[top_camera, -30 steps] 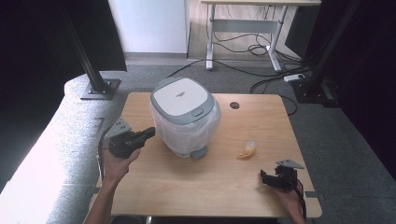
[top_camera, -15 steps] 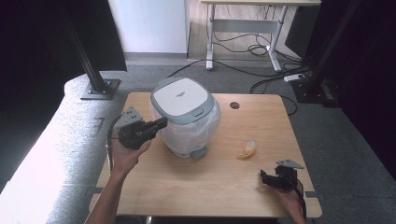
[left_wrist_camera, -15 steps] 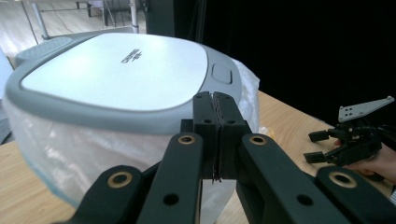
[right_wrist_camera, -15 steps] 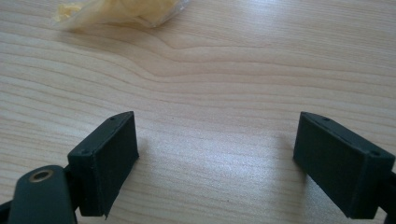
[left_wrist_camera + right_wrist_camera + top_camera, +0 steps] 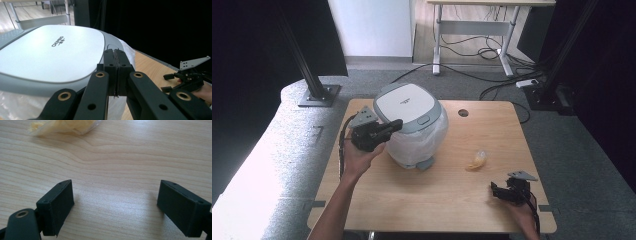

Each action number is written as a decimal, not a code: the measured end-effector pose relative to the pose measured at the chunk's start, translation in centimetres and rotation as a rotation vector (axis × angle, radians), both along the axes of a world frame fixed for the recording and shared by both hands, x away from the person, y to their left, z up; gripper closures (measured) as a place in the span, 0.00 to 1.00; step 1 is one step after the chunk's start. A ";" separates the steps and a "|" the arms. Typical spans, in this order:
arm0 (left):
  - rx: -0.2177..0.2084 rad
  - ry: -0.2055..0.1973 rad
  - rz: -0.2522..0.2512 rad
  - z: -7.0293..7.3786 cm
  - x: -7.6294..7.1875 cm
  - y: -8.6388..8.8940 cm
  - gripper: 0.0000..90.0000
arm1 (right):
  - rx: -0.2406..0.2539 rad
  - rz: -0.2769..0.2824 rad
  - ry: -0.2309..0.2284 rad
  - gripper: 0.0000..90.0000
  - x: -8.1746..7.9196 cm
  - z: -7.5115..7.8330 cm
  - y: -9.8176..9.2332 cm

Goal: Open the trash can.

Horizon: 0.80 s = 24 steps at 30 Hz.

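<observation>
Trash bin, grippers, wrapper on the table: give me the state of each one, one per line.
Trash bin: upright on the table, grey and white lid closed, clear bag liner fitted.
Left gripper: jaws shut, nothing between them, raised beside the bin's lid.
Right gripper: jaws open, empty, low over the table.
Yellow wrapper: crumpled, lying loose on the table, untouched.

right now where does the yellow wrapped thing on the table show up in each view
High view: the yellow wrapped thing lies on the wooden table, right of the bin and up-left of the right gripper.
Left gripper view: I can't make it out there.
Right gripper view: it lies at the top left edge, ahead of the open jaws.
Shared landmark: the wooden table top, also seen right of the bin in the left gripper view.
</observation>
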<state>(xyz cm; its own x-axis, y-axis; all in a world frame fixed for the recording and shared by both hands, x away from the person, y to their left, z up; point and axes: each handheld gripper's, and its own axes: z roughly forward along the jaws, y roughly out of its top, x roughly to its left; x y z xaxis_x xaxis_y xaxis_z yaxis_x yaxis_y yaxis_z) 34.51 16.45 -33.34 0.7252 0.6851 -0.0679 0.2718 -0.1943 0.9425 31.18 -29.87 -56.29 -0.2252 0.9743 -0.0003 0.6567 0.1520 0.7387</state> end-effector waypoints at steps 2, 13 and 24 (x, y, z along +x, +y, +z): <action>0.001 0.003 -0.005 0.0 0.2 -0.3 0.99 | 0.000 0.000 0.000 0.15 0.0 0.0 0.0; 0.016 0.018 -0.032 0.3 1.4 -2.0 0.99 | -0.001 0.000 0.002 0.15 0.0 0.0 0.0; 0.030 0.040 -0.036 0.1 2.6 -3.3 0.99 | -0.001 0.001 0.000 0.15 0.0 0.0 0.0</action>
<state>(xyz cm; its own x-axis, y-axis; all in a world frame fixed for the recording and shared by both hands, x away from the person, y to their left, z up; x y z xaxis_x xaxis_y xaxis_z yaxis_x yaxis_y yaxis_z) 37.16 13.11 -33.24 0.7469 0.6605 -0.0774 0.3012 -0.2323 0.9248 31.18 -29.89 -56.28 -0.2260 0.9741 -0.0017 0.6565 0.1536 0.7385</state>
